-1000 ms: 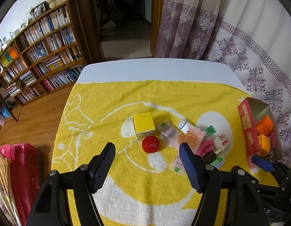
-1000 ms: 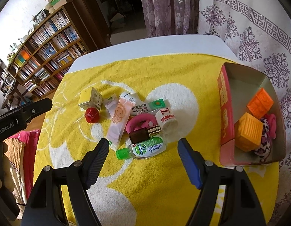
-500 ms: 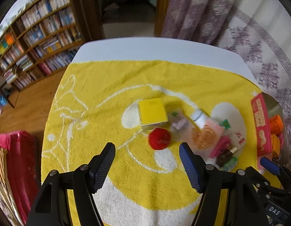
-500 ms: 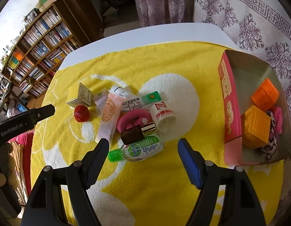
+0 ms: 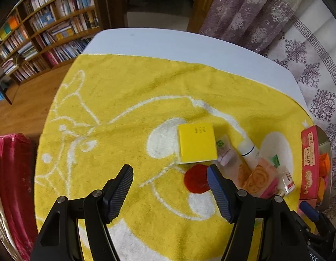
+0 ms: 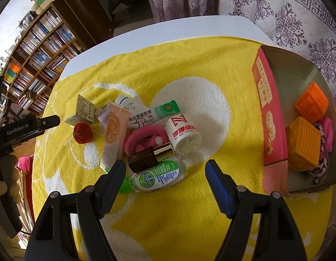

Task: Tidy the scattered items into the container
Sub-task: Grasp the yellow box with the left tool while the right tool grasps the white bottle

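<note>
Yellow towel (image 6: 189, 54) bears one sanitizer bottle (image 6: 159, 177); box (image 6: 274, 117) holds two orange blocks (image 6: 305, 146).

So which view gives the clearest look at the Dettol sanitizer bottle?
The right wrist view: the Dettol bottle lies on its side on the yellow towel, label and green cap readable, just ahead of the open right gripper. In the left wrist view it cannot be made out; that gripper's own finger blocks that part of the pile.
</note>
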`<act>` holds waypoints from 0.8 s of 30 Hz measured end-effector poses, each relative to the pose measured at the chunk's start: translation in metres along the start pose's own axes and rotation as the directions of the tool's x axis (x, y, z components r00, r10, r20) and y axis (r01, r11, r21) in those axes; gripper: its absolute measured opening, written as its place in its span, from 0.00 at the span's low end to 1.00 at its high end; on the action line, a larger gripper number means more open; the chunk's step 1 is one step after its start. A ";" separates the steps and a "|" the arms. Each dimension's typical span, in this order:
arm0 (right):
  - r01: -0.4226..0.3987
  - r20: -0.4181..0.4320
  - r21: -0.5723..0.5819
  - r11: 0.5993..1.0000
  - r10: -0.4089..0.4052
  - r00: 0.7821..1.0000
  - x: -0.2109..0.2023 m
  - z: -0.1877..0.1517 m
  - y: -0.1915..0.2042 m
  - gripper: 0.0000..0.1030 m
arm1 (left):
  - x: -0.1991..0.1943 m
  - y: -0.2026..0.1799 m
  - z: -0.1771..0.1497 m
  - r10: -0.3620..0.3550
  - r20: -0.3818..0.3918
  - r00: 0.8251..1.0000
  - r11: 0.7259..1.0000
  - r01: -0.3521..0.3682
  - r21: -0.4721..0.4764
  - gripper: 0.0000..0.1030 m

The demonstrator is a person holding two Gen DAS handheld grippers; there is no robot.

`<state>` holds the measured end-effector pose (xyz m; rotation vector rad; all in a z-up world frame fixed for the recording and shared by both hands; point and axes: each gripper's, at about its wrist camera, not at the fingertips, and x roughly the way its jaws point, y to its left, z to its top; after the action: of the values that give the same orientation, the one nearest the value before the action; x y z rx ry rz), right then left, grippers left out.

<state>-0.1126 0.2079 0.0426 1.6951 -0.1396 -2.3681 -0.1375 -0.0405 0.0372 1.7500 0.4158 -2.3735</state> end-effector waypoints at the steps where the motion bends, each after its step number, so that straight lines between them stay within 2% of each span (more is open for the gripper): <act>1: 0.001 -0.001 0.003 1.000 -0.001 1.000 0.001 0.001 -0.001 0.76 | 0.002 -0.002 0.001 -0.006 -0.004 1.000 1.000 0.006 0.003 0.70; 11: 0.012 -0.022 0.042 0.999 -0.011 1.000 0.013 0.006 -0.014 0.76 | 0.033 -0.016 0.015 -0.044 -0.047 0.998 0.999 0.044 0.009 0.70; 24: 0.011 -0.015 0.065 0.998 -0.010 1.000 0.020 0.018 -0.019 0.76 | 0.038 -0.026 0.021 -0.094 -0.069 0.993 0.995 0.095 0.006 0.70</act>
<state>-0.1382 0.2206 0.0257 1.7454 -0.2087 -2.3832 -0.1759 -0.0216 0.0105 1.8597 0.5094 -2.3867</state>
